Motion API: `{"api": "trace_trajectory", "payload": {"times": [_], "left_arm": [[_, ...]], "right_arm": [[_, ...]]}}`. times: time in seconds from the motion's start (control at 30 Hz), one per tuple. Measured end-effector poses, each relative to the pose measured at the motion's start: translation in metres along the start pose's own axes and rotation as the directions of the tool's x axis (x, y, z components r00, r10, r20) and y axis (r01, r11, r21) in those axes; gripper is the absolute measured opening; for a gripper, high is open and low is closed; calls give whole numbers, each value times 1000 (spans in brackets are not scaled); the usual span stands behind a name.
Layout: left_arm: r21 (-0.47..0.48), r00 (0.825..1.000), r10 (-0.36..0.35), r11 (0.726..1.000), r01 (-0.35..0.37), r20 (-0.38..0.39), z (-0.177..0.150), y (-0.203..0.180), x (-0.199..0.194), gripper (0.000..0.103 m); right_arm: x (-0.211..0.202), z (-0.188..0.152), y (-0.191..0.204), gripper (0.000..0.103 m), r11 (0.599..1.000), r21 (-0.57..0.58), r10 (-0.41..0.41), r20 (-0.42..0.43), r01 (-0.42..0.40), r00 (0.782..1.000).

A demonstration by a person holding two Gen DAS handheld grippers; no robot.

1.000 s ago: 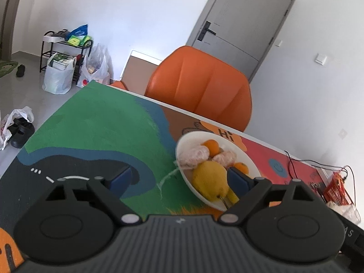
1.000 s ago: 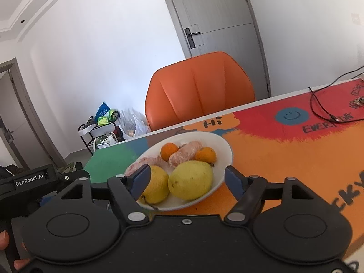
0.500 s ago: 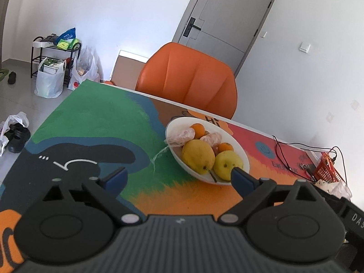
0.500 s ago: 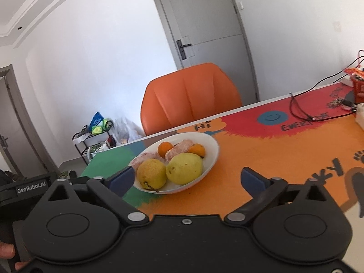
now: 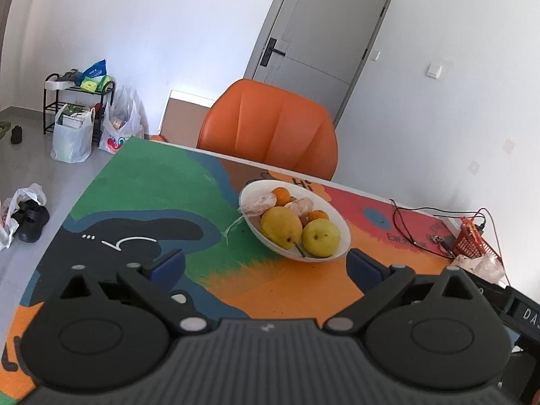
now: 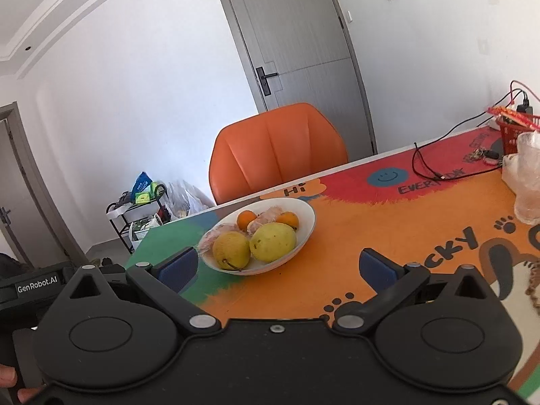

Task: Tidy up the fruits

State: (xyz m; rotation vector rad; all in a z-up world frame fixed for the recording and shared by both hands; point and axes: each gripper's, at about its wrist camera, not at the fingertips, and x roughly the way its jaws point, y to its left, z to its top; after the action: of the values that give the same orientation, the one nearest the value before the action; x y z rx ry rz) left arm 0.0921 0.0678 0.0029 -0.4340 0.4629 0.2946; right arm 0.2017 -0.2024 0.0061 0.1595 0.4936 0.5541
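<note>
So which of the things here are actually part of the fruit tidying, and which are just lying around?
Part of the job:
- white bowl
- two pears
- two oranges
- wrapped fruits
- left gripper, jaws opening, nothing between
- right gripper, open, empty

Lying about:
- orange chair
- cables
- red basket
- plastic bags

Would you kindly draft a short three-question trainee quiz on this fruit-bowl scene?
1. True or false: the white bowl holds two yellow pears.
2. The chair behind the table is: A blue, B orange, C black?
3. Fill in: between the right gripper pads there is ____.

Key: 1 true. 2 B. 3 nothing; it is open and short of the bowl.
</note>
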Motion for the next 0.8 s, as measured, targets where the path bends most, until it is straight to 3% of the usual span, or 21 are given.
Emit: {"api": "trace_trajectory", "payload": {"times": [0.47,0.8], "left_arm": [[67,998,-65,996,63,27,-5,-13,-52,103],[161,995,-89,984,80,53,-6,-22,-90,103]], "right_arm": [[-61,2,11,103,998,-55,-28,38,30,999],[-93,5,13,103,997,-71,16,33,-14,999]]}}
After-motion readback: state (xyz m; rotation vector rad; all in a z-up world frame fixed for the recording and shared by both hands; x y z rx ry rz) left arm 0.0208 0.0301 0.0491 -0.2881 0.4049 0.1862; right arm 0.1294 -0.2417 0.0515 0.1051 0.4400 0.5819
